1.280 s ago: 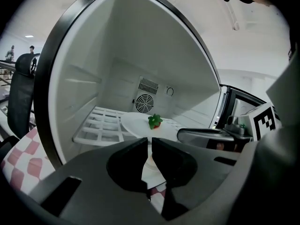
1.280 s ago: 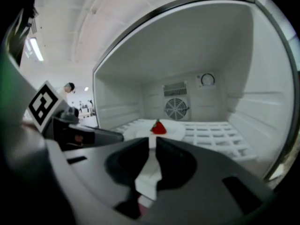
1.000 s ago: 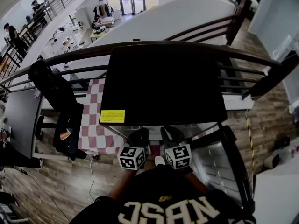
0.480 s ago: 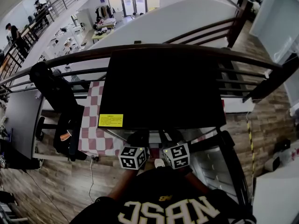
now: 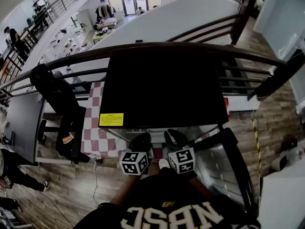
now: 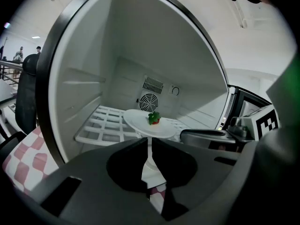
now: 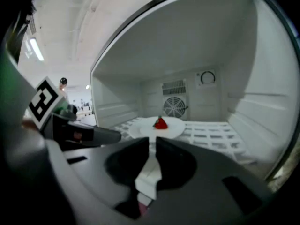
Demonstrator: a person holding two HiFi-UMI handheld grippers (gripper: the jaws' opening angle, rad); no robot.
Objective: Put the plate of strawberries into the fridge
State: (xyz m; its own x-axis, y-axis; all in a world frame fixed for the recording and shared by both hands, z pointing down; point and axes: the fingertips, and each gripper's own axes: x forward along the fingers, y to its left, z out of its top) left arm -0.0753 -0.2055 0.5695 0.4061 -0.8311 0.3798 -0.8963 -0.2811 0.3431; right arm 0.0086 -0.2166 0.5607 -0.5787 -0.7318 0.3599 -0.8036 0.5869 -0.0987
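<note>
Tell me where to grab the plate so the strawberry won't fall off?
By its thin near rim, coming in through the open front of the fridge. The plate is flat and level with the strawberry in the middle, and walls close off the other sides. The left gripper and right gripper pinch that rim side by side.

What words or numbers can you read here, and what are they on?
Yellow sticker on the black fridge top: print too small to read.
Person's shirt: big pale letters, seen upside down, perhaps "NBSC".
Marker cubes: square patterns only, no words.
</note>
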